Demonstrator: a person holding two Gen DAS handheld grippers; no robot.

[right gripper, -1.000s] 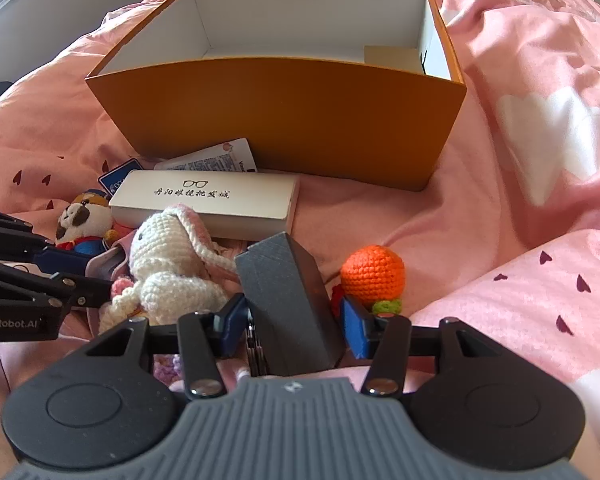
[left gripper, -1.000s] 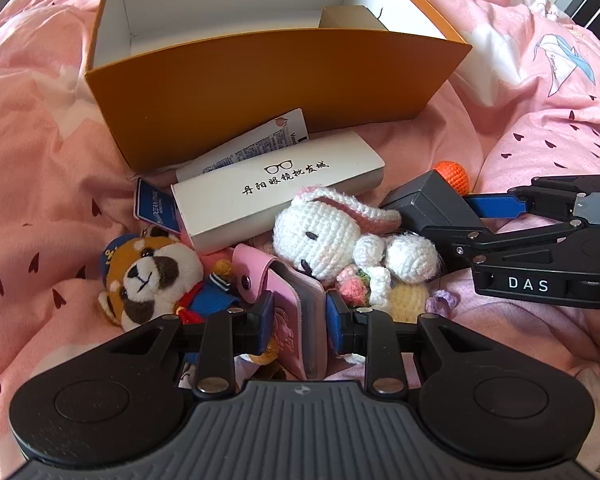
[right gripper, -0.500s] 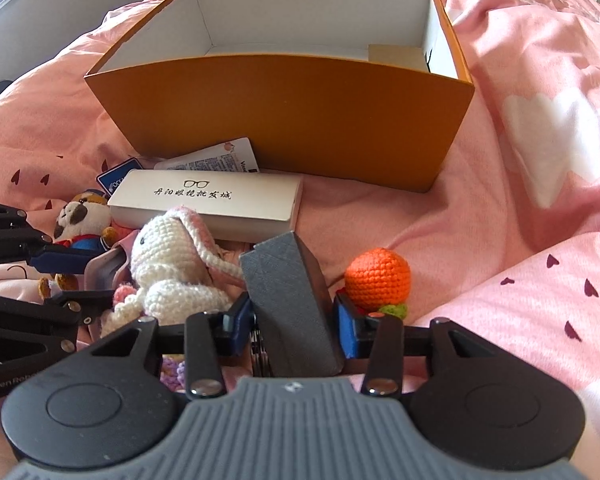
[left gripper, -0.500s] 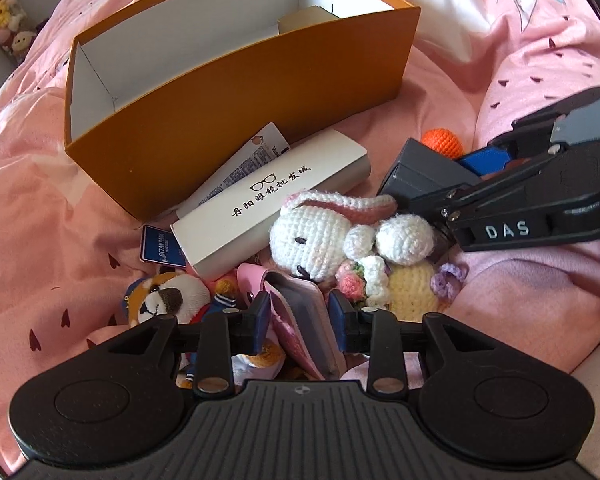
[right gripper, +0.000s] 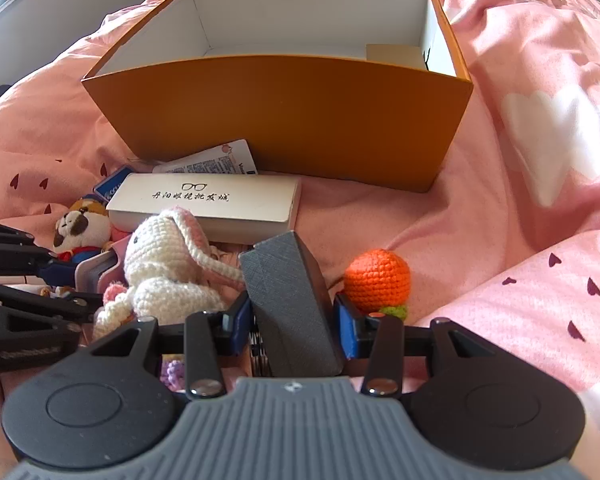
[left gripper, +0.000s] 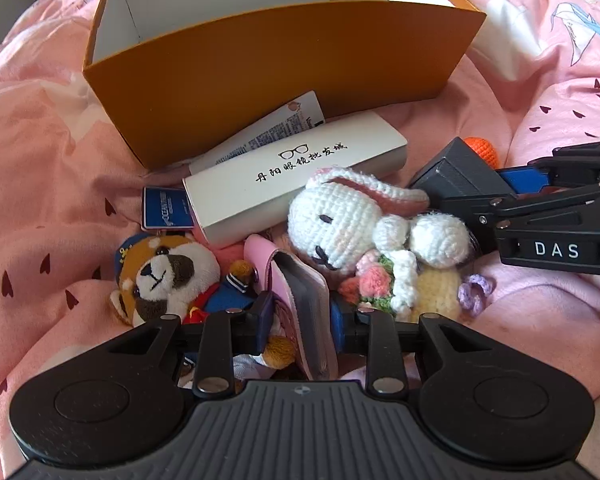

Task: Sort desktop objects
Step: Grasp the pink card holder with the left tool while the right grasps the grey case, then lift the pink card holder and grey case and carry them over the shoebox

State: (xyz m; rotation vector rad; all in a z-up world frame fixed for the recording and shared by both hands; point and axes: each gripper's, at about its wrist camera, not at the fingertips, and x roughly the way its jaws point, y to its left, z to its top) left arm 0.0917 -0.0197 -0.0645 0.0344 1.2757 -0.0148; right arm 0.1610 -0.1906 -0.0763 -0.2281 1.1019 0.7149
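Observation:
In the left wrist view, my left gripper [left gripper: 300, 314] has a pink wallet [left gripper: 300, 288] standing on edge between its blue pads, and its jaws are closing on it. A crocheted white rabbit [left gripper: 340, 216] and a panda plush [left gripper: 160, 272] lie on either side. My right gripper [right gripper: 292, 320] is shut on a dark grey box [right gripper: 288, 292], beside an orange crocheted ball [right gripper: 376, 280]. The orange cardboard box [right gripper: 284, 120] stands open behind, with a white glasses case [right gripper: 204, 200] in front of it.
Everything lies on a rumpled pink quilt [right gripper: 520, 200]. A printed packet [left gripper: 268, 136] and a blue card [left gripper: 166, 210] are tucked under the glasses case. A beige item [right gripper: 392, 56] sits inside the orange box at its right end. My right gripper's body [left gripper: 556, 240] reaches in from the right.
The left gripper's view swung left and back while its pads opened slightly and closed again on the pink wallet. The right gripper's pads tightened on the grey box and stayed put.

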